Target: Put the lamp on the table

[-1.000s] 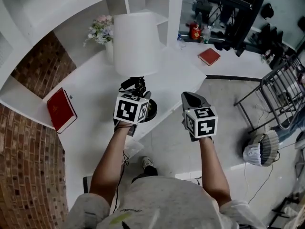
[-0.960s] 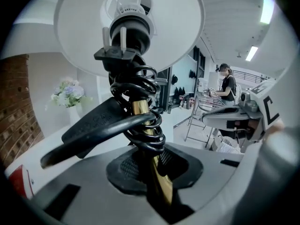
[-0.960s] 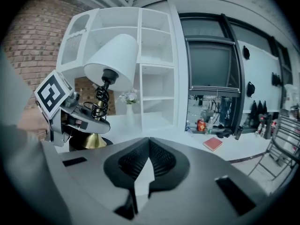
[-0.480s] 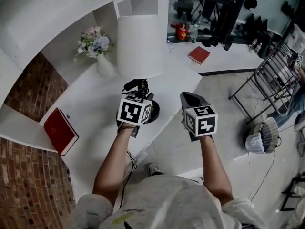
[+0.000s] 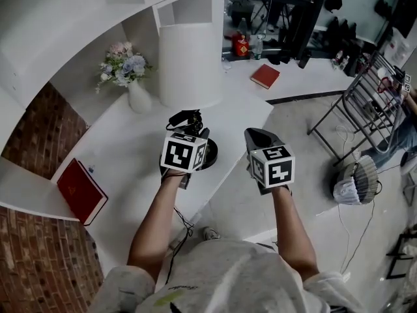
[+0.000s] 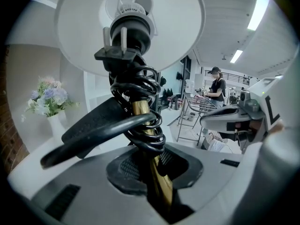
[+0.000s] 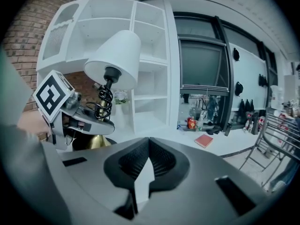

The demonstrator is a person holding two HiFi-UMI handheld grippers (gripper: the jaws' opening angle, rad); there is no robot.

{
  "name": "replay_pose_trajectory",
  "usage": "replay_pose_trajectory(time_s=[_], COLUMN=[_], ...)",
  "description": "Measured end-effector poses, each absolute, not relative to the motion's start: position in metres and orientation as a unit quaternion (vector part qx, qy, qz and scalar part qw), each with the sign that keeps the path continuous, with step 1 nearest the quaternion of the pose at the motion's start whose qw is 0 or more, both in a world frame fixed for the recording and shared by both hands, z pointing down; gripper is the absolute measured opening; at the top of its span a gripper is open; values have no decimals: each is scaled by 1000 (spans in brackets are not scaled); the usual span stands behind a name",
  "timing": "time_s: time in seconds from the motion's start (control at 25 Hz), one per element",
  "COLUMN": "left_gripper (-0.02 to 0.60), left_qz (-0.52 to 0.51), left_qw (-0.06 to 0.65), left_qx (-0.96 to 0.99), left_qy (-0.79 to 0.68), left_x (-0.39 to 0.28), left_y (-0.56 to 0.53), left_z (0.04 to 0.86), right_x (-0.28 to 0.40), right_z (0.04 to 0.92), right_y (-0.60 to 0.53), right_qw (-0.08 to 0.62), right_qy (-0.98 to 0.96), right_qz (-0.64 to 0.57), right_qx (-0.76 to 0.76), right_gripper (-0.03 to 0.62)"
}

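Head view: lamp [image 5: 190, 60] stands near the curved edge of the white tabletop [image 5: 130, 152], and its shade hides the upper stem. Left gripper [image 5: 193, 134] and its marker cube cover most of the dark base [image 5: 210, 154], so can't tell if the base sits on the tabletop or is just off it. In the left gripper view the fingers are clamped on the brass stem [image 6: 158, 184], right under the black cord [image 6: 140, 125] coiled around it, with the plug [image 6: 119, 50] sticking up by the socket. The shade edge is cut off at the top of the frame. Right gripper [image 5: 258, 137] hangs beside the tabletop over the grey floor [image 5: 306, 129], apart from the lamp, with its fingers together and nothing between them.

On the tabletop there is 1 red book [image 5: 81, 191] at the left, a vase of flowers [image 5: 130, 87] behind the lamp, and a 2nd red book [image 5: 265, 75] far back. White shelving [image 5: 189, 5] runs behind, next to a brick wall [image 5: 39, 266]. A metal rack [image 5: 365, 103] is on the right, partly out of frame. A person [image 6: 218, 86] is in the background of the left gripper view, small and hard to make out.
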State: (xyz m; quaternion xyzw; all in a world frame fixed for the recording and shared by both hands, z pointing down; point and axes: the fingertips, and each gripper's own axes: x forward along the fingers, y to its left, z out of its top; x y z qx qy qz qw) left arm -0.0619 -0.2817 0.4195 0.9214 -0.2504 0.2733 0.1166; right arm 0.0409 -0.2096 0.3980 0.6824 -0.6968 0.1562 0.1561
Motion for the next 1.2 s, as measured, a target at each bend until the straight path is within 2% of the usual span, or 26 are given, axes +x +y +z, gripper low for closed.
replay_pose_trajectory(time_s=[0.8, 1.2], left_gripper=[84, 84], left_qz=[282, 273], left_qw=[120, 126], left_qx=[915, 906], left_qy=[-263, -297], left_x=[-48, 11], left_y=[-301, -333], left_z=[441, 451], right_x=[49, 108], right_z=[415, 425], right_y=[-230, -270], right_qw=[158, 165], right_qy=[-706, -733], right_qz=[153, 145], right_qx=[673, 644], right_gripper=[3, 3])
